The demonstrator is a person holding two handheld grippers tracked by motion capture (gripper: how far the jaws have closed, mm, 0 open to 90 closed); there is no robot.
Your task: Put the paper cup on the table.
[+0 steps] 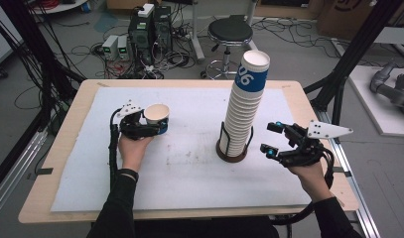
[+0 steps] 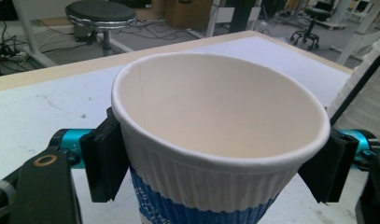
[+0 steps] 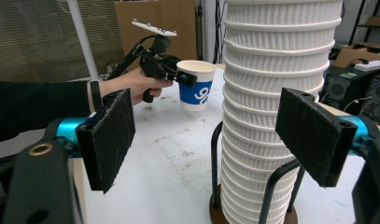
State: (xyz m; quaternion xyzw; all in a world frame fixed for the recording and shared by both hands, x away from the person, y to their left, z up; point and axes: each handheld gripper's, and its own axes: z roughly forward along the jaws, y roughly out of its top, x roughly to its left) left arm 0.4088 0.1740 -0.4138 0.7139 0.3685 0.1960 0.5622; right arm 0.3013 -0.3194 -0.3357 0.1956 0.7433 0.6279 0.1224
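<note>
1. The left gripper (image 1: 149, 125) is clamped on a single paper cup (image 1: 157, 118), its two pads pressing opposite sides just under the rim. The cup is upright over the left half of the white mat (image 1: 189, 173); whether it is touching the mat or just above it I cannot tell.
2. The right gripper (image 1: 272, 138) stands open with nothing in it, just to the right of the cup stack (image 1: 243, 106) in its wire holder (image 1: 233, 148).
3. The cup looks light and thin-walled, so it should crush easily. The rolled rim is the stiffest part, and holding just below it with gentle pressure seems soundest.
4. There is open mat all around the cup, and the table edge (image 1: 55, 148) is well off. The tall stack looks tippy, so the right gripper has little room beside it.
</note>
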